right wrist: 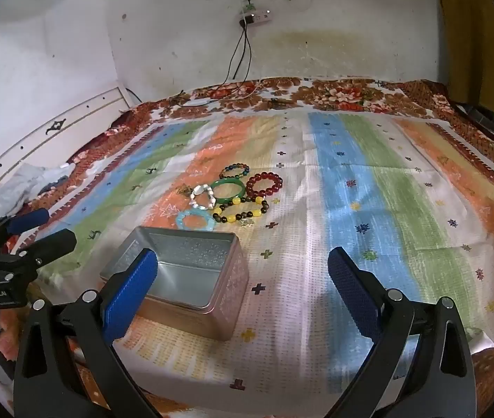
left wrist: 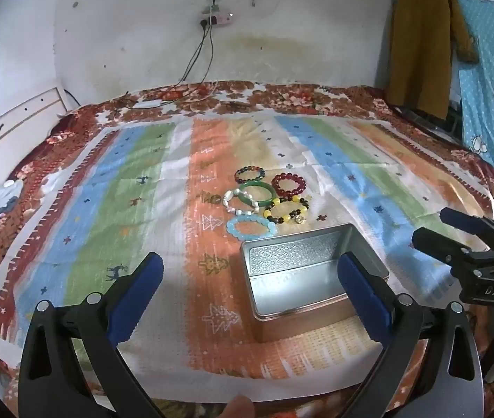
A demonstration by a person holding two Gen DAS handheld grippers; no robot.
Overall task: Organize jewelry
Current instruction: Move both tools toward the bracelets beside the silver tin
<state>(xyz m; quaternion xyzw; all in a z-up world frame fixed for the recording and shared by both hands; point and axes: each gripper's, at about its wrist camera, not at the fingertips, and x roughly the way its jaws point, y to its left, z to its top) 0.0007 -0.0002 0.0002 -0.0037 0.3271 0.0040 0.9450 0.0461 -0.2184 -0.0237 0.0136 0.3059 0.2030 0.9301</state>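
On the bed, a striped cloth (left wrist: 135,188) covers most of the top. Open tin (left wrist: 302,271) sits near the front edge, empty as far as can be seen. Just beyond it lies a cluster of six bracelets, touching or overlapping: green bangle (left wrist: 257,193), red beads (left wrist: 288,184), yellow-and-dark beads (left wrist: 287,210), dark mixed beads (left wrist: 249,174), white beads (left wrist: 238,202), pale blue beads (left wrist: 251,226) nearest the tin.

Left gripper (left wrist: 250,278) wide, nothing between the pads; right gripper (right wrist: 243,282) likewise, low over the cloth right of the tin.

Handling, judged: all light. Bangle rigid, smooth, likely to slip and possibly brittle; take across its band. Beaded ones probably elastic and floppy; pinch one side of the loop. Overlaps may drag neighbours.

Room: open cloth left and right of the cluster; tin wall stands close to the blue beads.
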